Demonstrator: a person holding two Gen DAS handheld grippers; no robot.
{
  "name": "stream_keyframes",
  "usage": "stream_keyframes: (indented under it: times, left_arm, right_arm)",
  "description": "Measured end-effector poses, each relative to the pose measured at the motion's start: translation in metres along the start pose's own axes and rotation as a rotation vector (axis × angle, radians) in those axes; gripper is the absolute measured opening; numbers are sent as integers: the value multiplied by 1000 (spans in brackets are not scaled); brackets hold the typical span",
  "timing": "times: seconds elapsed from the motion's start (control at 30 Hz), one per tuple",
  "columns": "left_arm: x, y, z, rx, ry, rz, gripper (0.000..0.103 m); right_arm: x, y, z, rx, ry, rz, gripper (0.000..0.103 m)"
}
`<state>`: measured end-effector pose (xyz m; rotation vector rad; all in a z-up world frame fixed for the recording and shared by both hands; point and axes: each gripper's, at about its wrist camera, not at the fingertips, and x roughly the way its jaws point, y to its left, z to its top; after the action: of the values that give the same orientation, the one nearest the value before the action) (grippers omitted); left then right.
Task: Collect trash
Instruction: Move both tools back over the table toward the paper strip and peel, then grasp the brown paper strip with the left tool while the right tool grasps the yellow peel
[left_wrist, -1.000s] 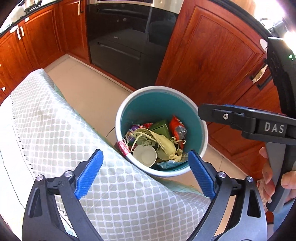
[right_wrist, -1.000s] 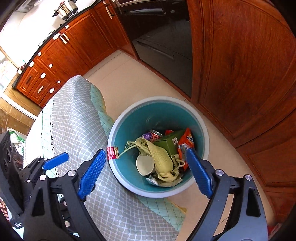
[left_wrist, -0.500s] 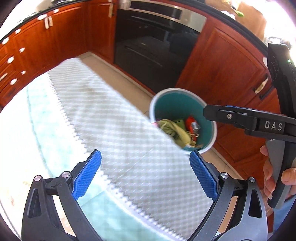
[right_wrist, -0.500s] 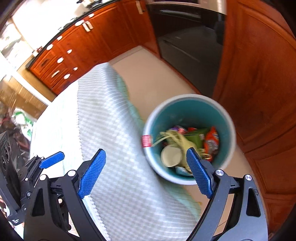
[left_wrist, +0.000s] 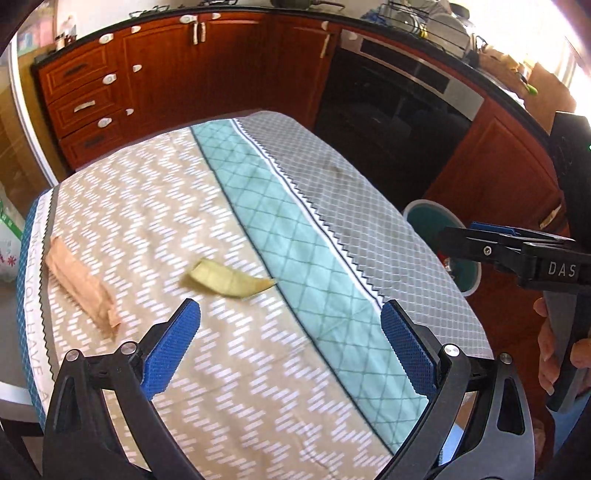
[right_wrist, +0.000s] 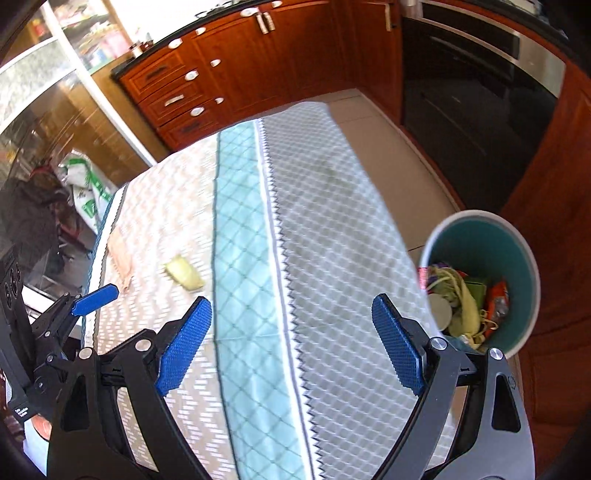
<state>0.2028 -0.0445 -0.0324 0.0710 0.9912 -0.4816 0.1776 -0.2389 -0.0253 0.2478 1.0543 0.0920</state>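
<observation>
Just beyond my left claw (left_wrist: 290, 347), gaping empty, lies the yellow peel (left_wrist: 227, 282) on the surface (left_wrist: 258, 387); my right claw (right_wrist: 291, 345) gapes too.

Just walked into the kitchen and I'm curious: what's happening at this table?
A person is clearing trash with a handheld gripper in each hand. The left gripper and right gripper are both open and empty above the tablecloth. A yellow peel-like scrap and a crumpled tan wrapper lie on the cloth. The teal trash bin beside the table already holds wrappers, a cup and other scraps.
</observation>
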Motion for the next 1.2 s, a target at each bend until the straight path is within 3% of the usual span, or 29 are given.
stream_keyframes:
  times: [0.37, 0.7, 1.0, 1.13, 1.2]
  left_arm:
    - [-12, 110, -39, -143, 18, 86, 98]
    - [0, 175, -43, -247, 34, 105, 98]
    - [10, 209, -36, -305, 47, 103, 98]
    - [16, 212, -32, -303, 53, 101, 98]
    - [21, 214, -29, -303, 58, 100, 98]
  right_arm:
    - [61, 76, -10, -129, 62, 19, 84]
    - [127, 134, 0, -268, 115, -13, 79]
    - [163, 156, 4, -346, 112, -86, 60]
    - [163, 155, 5, -360, 93, -84, 57]
    - [162, 155, 6, -361, 81, -81, 45]
